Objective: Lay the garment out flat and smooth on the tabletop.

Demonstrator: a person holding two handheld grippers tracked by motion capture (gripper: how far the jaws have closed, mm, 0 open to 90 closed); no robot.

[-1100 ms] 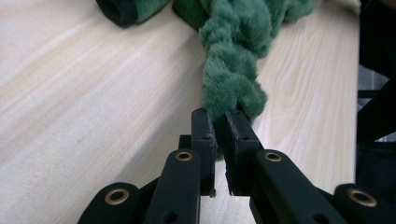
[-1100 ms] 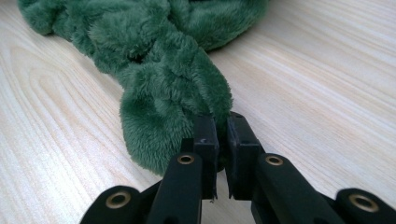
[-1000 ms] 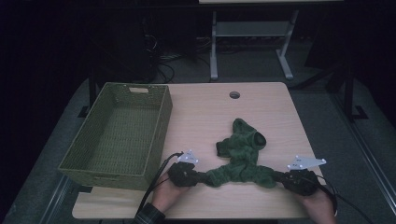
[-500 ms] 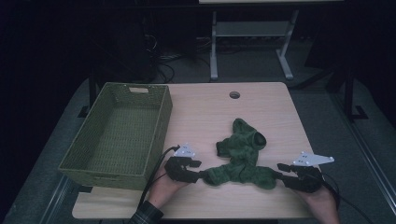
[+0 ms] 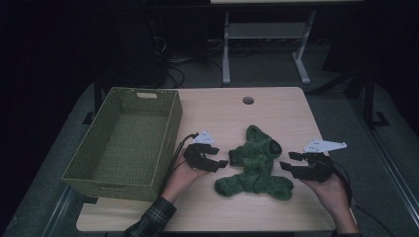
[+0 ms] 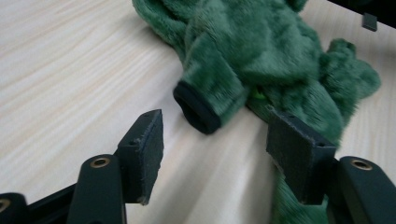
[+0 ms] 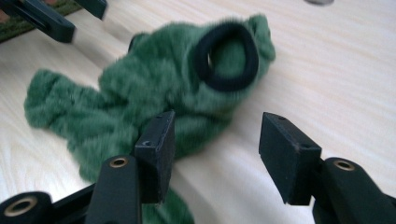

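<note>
A small green fleece garment with black-edged cuffs lies crumpled on the wooden table. My left gripper hovers just left of it, open, its jaws having just been opening with nothing between them. In the left gripper view the garment lies ahead of the open gripper, one black cuff pointing at it. My right gripper is open at the garment's right side, its jaws also just opened, nothing between them. The right gripper view has the garment with a round black cuff ahead of the gripper.
A green woven basket stands at the table's left, its inside bare. A cable hole sits near the far edge of the table. A metal frame stands on the dark floor beyond.
Both grippers have let go of the garment's ends, opened and lifted away outward. The garment has slumped from a stretched shape into a loose heap.
</note>
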